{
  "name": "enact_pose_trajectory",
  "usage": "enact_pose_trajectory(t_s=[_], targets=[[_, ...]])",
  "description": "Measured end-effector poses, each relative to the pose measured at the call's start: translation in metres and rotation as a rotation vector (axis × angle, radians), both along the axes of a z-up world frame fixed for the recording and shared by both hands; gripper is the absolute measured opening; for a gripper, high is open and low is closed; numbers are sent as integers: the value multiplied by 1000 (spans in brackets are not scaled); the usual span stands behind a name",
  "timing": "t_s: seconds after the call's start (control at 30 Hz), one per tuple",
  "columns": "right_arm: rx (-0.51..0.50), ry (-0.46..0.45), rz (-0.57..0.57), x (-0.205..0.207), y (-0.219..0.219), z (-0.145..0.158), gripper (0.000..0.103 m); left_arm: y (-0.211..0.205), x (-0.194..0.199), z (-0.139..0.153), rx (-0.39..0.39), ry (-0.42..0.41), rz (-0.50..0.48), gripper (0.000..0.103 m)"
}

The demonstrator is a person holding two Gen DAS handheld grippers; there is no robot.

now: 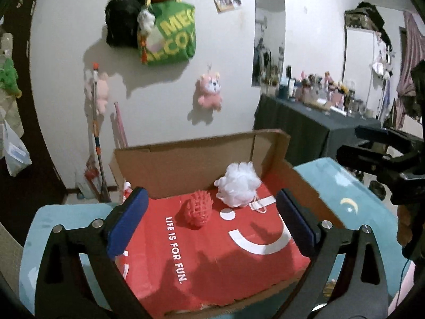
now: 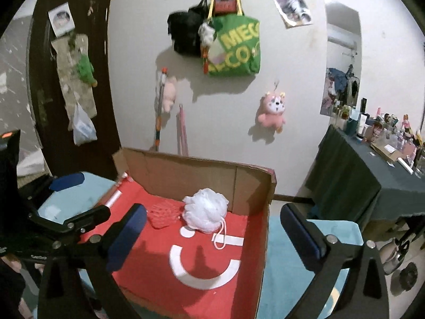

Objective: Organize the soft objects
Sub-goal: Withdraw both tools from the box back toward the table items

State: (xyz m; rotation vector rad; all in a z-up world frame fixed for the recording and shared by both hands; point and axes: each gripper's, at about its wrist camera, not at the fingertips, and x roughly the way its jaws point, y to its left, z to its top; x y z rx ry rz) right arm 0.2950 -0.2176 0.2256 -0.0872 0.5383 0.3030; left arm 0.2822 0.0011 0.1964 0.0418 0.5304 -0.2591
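Observation:
An open cardboard box (image 1: 186, 159) with a red inner floor sits on a light blue surface (image 1: 61, 218). Inside it lie a red spiky ball (image 1: 198, 210) and a white mesh bath pouf (image 1: 237, 184) near the back wall. My left gripper (image 1: 211, 223) hovers open and empty above the box. In the right wrist view the box (image 2: 202, 178), the pouf (image 2: 205, 214) and the red ball (image 2: 163, 214) show too. My right gripper (image 2: 212, 236) is open and empty above the box's right side.
Plush toys (image 1: 209, 90) and a green bag (image 1: 170, 34) hang on the white wall behind. A dark-clothed table (image 2: 372, 175) crowded with bottles stands at the right. A dark door (image 2: 71, 79) is at the left.

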Motion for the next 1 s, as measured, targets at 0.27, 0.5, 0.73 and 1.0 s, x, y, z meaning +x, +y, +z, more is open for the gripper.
enact_pose_trajectory(t_s=[0.27,0.5,0.73,1.0], targets=[[22,-101,2,-71,-8,21,103,-1,-65,26,-48,-108,7,103],[42,-173,6,-135,-14,23,103,-1,-127,32,-85,-194,-11,103],[57,-226,-15,-190,-20,5,103,-4,-181,16,-79,-235,27,103],[8,-286,-57,-248,-15,-32,103,-10,-230,-17,-59,-243,73,103]])
